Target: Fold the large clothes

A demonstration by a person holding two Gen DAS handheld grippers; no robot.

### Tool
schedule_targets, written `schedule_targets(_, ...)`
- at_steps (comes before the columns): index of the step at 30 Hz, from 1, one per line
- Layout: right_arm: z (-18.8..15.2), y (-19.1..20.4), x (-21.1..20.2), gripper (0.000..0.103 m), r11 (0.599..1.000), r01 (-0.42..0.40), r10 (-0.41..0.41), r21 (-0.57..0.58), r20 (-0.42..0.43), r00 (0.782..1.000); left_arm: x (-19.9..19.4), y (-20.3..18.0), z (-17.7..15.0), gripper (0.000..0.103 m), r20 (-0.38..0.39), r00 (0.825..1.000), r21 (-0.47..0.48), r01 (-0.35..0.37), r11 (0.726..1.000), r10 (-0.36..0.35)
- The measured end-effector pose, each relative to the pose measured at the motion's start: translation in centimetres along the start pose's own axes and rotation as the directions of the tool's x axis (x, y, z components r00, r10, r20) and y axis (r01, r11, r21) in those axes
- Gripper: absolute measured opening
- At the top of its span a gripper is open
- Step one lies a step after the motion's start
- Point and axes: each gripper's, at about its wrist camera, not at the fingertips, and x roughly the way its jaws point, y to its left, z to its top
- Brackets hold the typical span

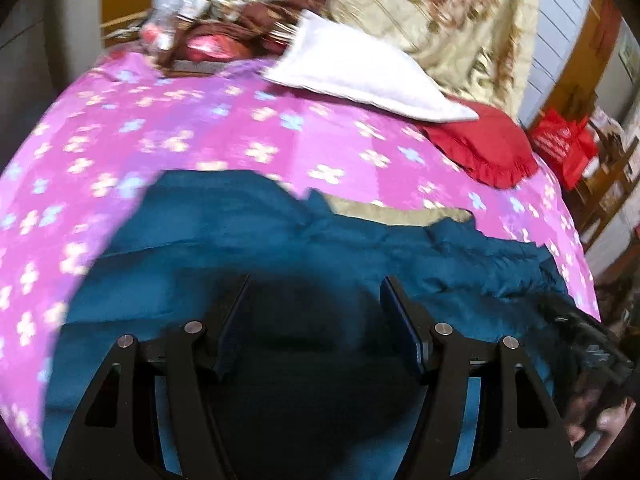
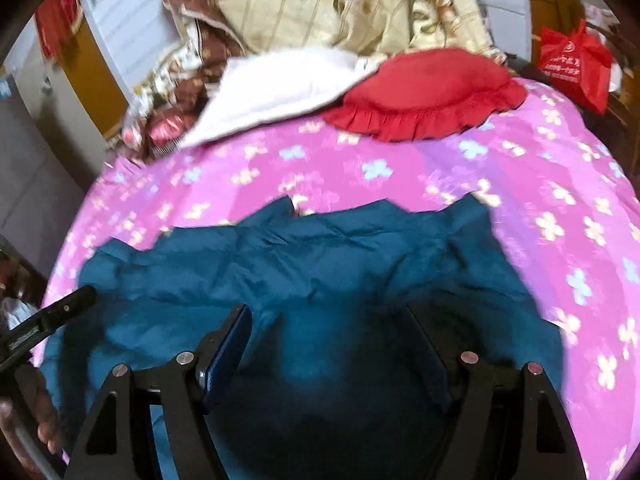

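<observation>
While both tools hover, the teal garment [image 1: 224, 232] lies spread on the bed [image 1: 120, 128].
Left tool [image 1: 314, 300] and right tool [image 2: 330, 328] both gape apart, gripping nothing.

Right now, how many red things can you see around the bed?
2. A red frilled cushion lies on the pink floral bedspread at the far side, partly under the white pillow. A red bag sits off the bed's right side. Others may be hidden.

right hand-held gripper [image 2: 328, 320] jaws apart | over teal garment [image 2: 304, 256] | pink bedspread [image 2: 540, 184]
</observation>
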Motion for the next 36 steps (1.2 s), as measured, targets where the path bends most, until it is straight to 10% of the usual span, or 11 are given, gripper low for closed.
schedule_targets(9,-4.3,-3.4,-2.3,0.075,0.992,0.120,-0.119,-0.034,0.023,0.993,-0.7,8.4,-3.2,0.065,0.003,0.984,-0.058,-0.175,0.983,0.175)
schedule_targets(23,-4.2,-2.8,-3.2,0.079,0.982,0.185,-0.183,-0.048,0.046,0.982,-3.1,8.9,-4.2,0.075,0.043,0.983,-0.046,-0.178,0.983,0.180)
schedule_targets(36,-13.0,-3.0,-9.2,0.079,0.979,0.198,-0.197,-0.049,0.023,0.980,-7.5,12.5,-11.4,0.075,-0.006,0.984,-0.145,-0.178,0.973,0.179)
